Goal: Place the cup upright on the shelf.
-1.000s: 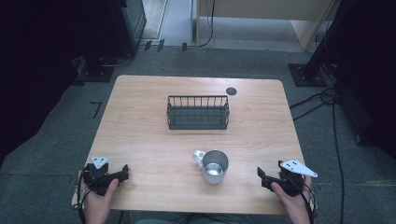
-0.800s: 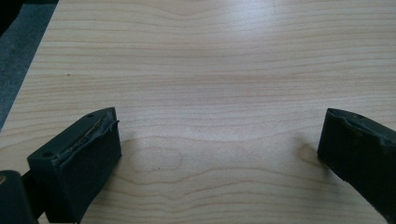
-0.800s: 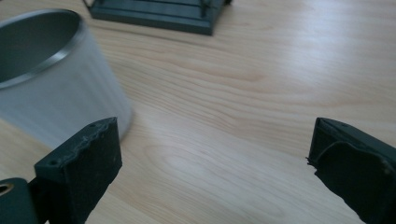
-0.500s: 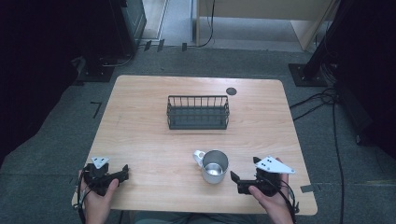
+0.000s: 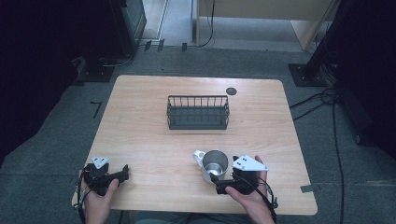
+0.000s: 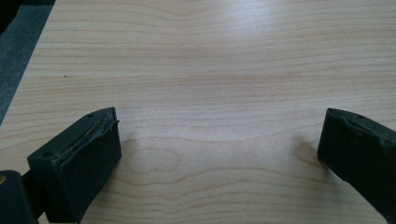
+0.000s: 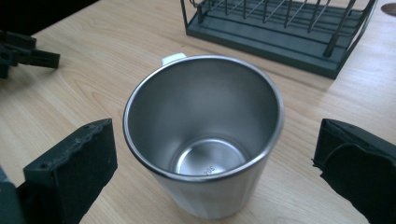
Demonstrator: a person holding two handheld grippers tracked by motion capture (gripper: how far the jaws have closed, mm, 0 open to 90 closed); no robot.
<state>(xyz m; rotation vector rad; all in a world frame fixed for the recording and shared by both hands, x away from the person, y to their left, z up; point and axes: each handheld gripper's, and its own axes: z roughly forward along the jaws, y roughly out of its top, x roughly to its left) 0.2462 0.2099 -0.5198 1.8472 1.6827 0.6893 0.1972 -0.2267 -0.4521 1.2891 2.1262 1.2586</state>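
Right gripper view showed the right gripper [image 7: 205,163] moved in from the table edge, jaws wide and empty astride the steel mug [image 7: 203,135] near the wire basket [image 7: 280,28]; grasp likely next; left gripper [image 6: 219,154] open, idle

Your right gripper [image 7: 212,158]: both jaws cut off by the bottom and side edges in its own view. Steel cup [image 7: 204,135]: base cropped at the bottom edge; white handle mostly hidden behind the far rim; stamped marking inside too small to read. Wire basket [image 7: 280,28]: far part cropped. Your left gripper [image 6: 219,149]: right jaw cropped at the edge.
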